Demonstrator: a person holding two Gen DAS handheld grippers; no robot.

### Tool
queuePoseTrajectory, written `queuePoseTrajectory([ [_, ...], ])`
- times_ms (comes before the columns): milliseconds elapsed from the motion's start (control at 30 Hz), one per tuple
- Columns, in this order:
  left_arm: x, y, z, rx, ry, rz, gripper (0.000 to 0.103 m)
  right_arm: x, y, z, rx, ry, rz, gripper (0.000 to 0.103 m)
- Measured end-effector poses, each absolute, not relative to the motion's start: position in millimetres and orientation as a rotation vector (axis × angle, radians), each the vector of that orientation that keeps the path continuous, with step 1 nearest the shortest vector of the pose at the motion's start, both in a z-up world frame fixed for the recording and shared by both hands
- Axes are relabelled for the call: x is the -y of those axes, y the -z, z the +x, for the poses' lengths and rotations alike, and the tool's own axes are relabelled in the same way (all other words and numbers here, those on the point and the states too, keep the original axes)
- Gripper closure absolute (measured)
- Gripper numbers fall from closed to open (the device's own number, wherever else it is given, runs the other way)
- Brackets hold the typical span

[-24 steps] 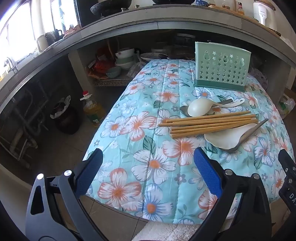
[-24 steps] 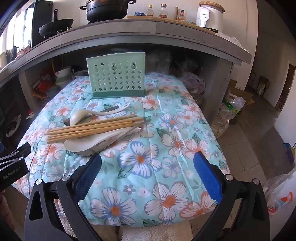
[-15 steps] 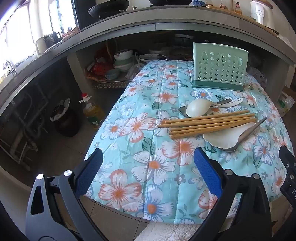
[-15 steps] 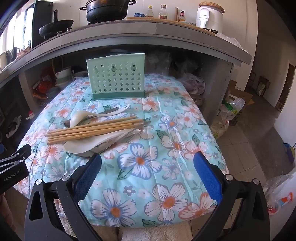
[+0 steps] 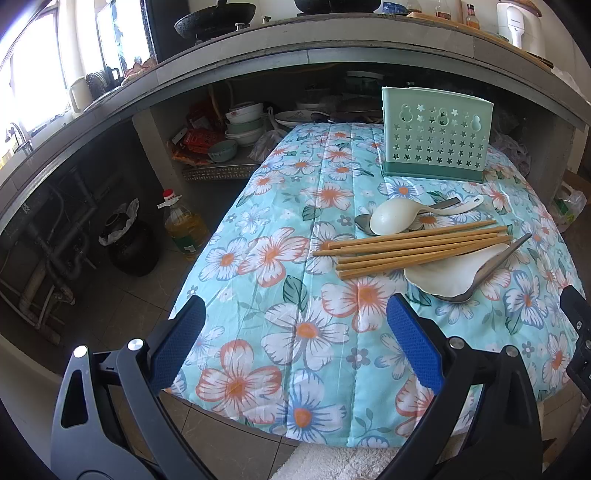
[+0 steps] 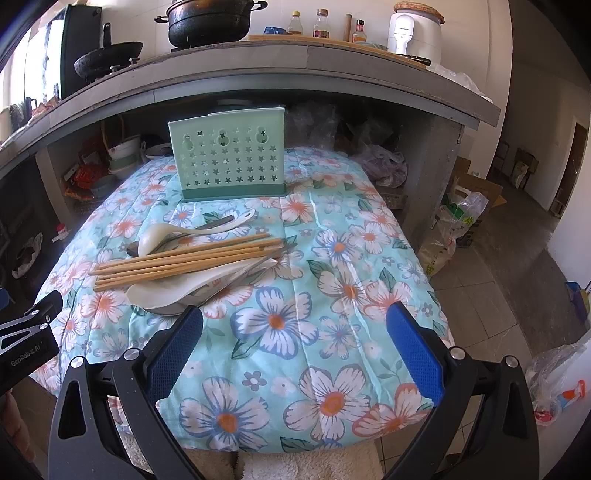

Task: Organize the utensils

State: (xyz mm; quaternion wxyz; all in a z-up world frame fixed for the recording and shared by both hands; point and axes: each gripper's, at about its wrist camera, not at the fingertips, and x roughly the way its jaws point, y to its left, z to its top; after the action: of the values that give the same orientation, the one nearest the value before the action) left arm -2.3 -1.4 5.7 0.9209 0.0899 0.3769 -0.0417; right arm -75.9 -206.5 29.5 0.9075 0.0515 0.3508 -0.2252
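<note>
Lying heaped — six chopsticks, four spoons

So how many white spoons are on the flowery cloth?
2. One white spoon lies behind the chopsticks, nearer the green holder; the other lies under their near side.

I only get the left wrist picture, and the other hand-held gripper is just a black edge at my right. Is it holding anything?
Observer: No. The right hand-held gripper is open, with only tablecloth showing between its fingers.
Operator: What's on the floor on that side?
Observer: A cardboard box and a plastic bag, close to the counter.
Operator: My picture cuts off the pot up there. Is it covered?
Observer: Yes, the black pot has its lid on.
</note>
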Motion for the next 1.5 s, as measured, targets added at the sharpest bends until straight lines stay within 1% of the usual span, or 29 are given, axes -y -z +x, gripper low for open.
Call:
queuePoseTrajectory([
  [1500,-3.5,-0.2,-4.8,-0.786,0.086,0.177,0.008,203.0,-31.0,-75.0,-0.726,0.466,0.105,0.006],
])
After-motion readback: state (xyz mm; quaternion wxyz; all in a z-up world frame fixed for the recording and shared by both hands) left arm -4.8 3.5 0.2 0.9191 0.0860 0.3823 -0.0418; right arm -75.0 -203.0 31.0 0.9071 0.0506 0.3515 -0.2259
